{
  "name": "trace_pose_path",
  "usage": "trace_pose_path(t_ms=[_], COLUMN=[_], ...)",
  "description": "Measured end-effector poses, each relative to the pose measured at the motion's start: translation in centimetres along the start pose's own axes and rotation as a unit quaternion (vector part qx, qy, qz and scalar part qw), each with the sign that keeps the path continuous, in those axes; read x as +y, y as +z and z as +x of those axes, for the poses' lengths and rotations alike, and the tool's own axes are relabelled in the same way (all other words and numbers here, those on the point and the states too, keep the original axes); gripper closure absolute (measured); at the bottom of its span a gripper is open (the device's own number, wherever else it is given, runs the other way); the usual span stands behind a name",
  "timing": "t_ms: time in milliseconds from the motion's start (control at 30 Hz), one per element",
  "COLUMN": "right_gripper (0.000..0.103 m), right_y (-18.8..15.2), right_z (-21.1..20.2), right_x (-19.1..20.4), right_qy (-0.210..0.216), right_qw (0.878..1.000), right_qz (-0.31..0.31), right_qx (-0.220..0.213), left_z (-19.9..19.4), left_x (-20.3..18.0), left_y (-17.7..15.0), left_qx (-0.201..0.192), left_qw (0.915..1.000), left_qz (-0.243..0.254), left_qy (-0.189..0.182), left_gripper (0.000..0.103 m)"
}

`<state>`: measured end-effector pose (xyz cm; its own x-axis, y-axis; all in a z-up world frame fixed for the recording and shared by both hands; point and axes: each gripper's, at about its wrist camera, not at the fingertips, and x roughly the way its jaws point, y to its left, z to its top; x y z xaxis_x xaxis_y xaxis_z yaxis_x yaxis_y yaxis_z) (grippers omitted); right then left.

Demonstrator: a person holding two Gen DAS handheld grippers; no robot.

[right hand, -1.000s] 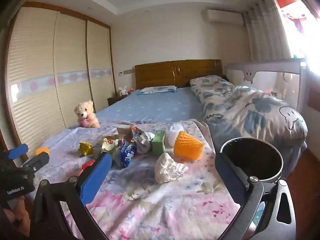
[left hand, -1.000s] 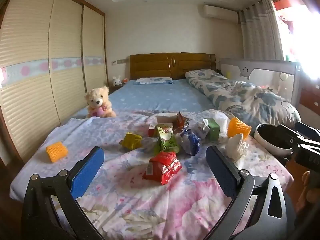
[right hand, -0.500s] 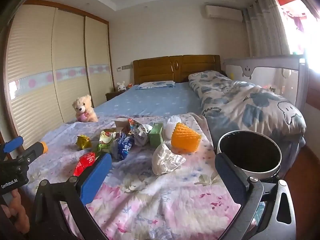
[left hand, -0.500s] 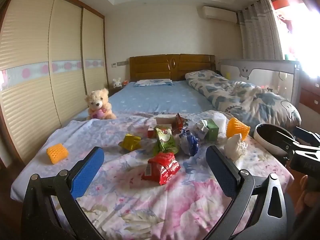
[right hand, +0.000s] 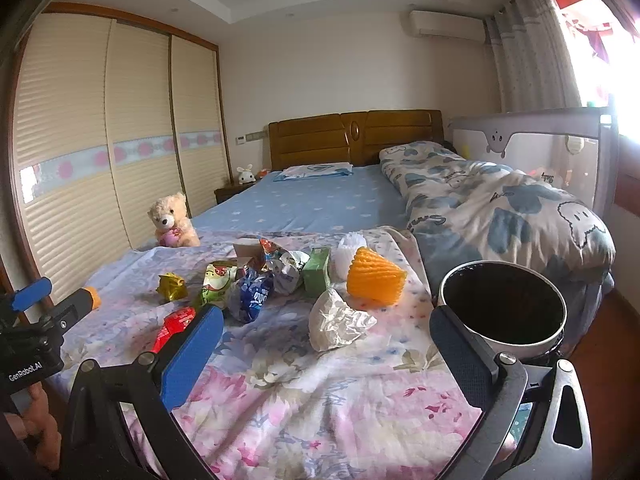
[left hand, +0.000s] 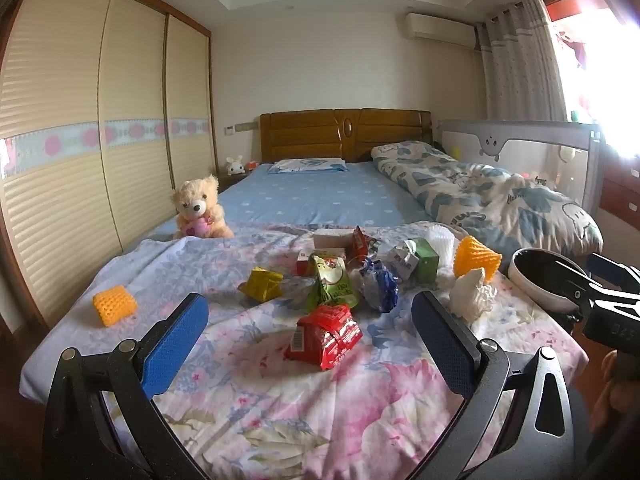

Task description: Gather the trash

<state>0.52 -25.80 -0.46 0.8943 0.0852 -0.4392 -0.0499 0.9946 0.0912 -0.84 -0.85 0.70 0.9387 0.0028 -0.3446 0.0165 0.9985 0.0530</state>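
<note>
Trash lies in a heap on the floral sheet at the bed's foot: a red wrapper [left hand: 326, 336], a green pouch [left hand: 330, 286], a blue-white wrapper [left hand: 380, 290], a yellow wrapper [left hand: 262, 283], a green carton [left hand: 424, 260], a crumpled white paper [right hand: 336, 322] and an orange foam net [right hand: 374, 280]. A white bin with a black inside [right hand: 504, 308] stands at the bed's right corner. My left gripper [left hand: 308, 340] is open and empty, hovering before the red wrapper. My right gripper [right hand: 326, 354] is open and empty, near the white paper and left of the bin.
A second orange foam net [left hand: 114, 310] lies alone at the sheet's left. A teddy bear [left hand: 200, 210] sits at the bed's left edge. A rolled quilt [right hand: 500, 204] lies along the right side by a crib rail [right hand: 536, 136]. Wardrobe doors [left hand: 80, 140] line the left wall.
Both grippers have drifted slightly back and up from the bed; the trash sits a little lower in both views. Nothing was taken hold of.
</note>
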Motion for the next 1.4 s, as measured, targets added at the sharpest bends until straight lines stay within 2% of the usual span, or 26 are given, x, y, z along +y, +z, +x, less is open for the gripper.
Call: trace_pose_path(t_ms=[1400], right_gripper=[0.000], right_y=[-0.7], right_z=[0.6], right_x=[-0.4], right_qy=[0.010], right_qw=[1.000], right_qz=[0.015], right_qx=[0.017], left_z=[1.1], left_x=[0.1], left_y=[-1.2], left_qx=[0.011], left_qw=[0.9999], left_qz=[-0.002], left_qy=[-0.001], left_gripper=[0.000])
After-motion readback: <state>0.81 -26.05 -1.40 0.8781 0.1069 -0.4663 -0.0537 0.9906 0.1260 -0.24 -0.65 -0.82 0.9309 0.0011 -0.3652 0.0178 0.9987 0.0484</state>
